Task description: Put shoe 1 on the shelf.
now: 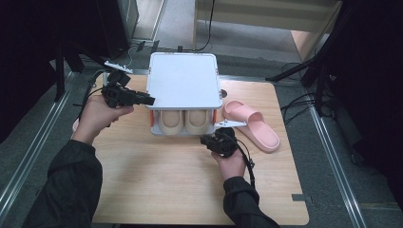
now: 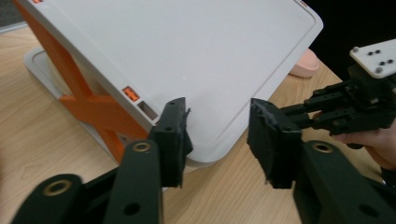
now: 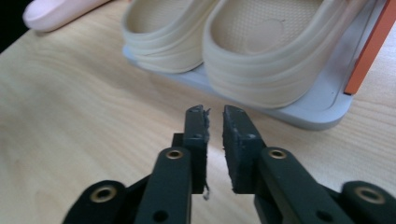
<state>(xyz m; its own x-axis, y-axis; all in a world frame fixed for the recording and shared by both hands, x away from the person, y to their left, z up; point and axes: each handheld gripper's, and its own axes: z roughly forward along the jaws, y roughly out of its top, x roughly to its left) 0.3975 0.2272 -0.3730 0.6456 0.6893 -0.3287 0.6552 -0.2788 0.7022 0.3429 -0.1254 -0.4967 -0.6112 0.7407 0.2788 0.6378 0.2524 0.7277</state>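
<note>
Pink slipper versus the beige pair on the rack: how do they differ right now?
The pink slipper lies alone on the bare table, right of the rack; the beige slippers sit side by side on the rack's lower shelf, under its white top. The pink slipper lies at a slant across the table; the beige slippers line up with the rack's front. Both are open slides, sole down.

Lighting: even overhead, table bright, surroundings v. dark. Shadows soft, faint. Mild glare on white rack top. Gripper views: near jaws slightly soft; high view low-res.
</note>
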